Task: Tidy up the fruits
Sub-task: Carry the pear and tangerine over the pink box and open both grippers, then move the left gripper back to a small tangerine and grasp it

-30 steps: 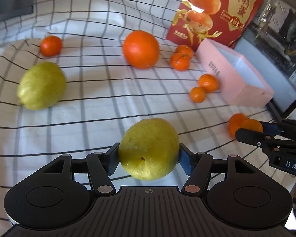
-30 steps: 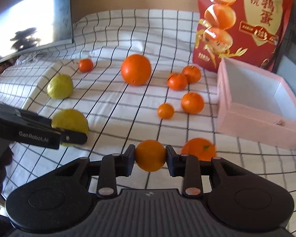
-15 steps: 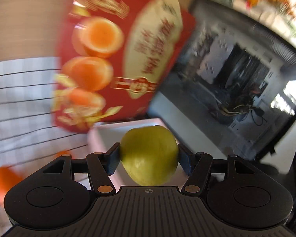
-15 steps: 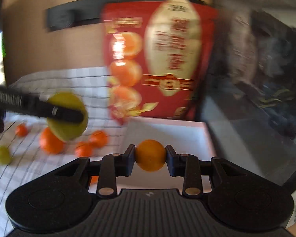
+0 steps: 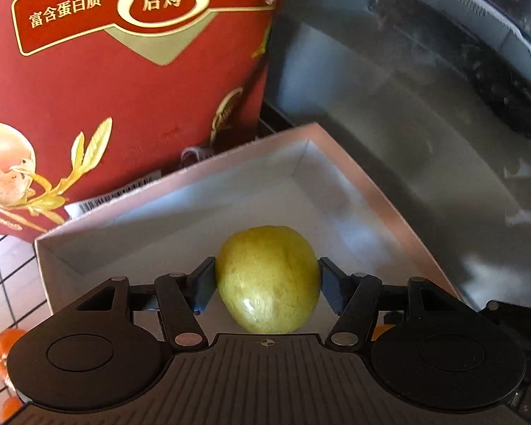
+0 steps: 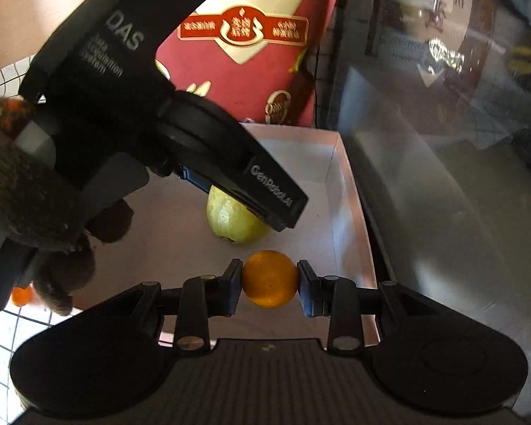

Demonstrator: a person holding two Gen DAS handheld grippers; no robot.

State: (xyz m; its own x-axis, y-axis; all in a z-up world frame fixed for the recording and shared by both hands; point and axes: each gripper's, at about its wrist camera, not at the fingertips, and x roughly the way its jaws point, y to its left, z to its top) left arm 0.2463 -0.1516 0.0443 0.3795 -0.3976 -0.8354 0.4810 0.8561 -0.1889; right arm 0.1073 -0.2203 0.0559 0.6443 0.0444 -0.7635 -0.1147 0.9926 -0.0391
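White cloth ruled with a black grid (image 5: 3,276) covers the surface, showing only at the 8 o'clock edge of both wrist views. Nearest in the left wrist view, the left gripper (image 5: 267,285) clamps a yellow-green pear-like fruit (image 5: 267,279) between its blue pads, held over the open pink box (image 5: 378,191). In the right wrist view the right gripper (image 6: 269,279) pinches a small orange (image 6: 269,279) at narrow span, also above the box's white floor, with the pear-like fruit just beyond it at 12 o'clock; whether that fruit touches the floor is hard to judge. A gloved hand (image 6: 28,191) grips the left tool's handle at 9 o'clock. More small oranges (image 5: 5,347) lie on the cloth at 8 o'clock. Behind the box, at 11 o'clock, stands a red printed bag (image 5: 131,81), and a dark glossy panel (image 5: 424,88) fills the 2 o'clock side.
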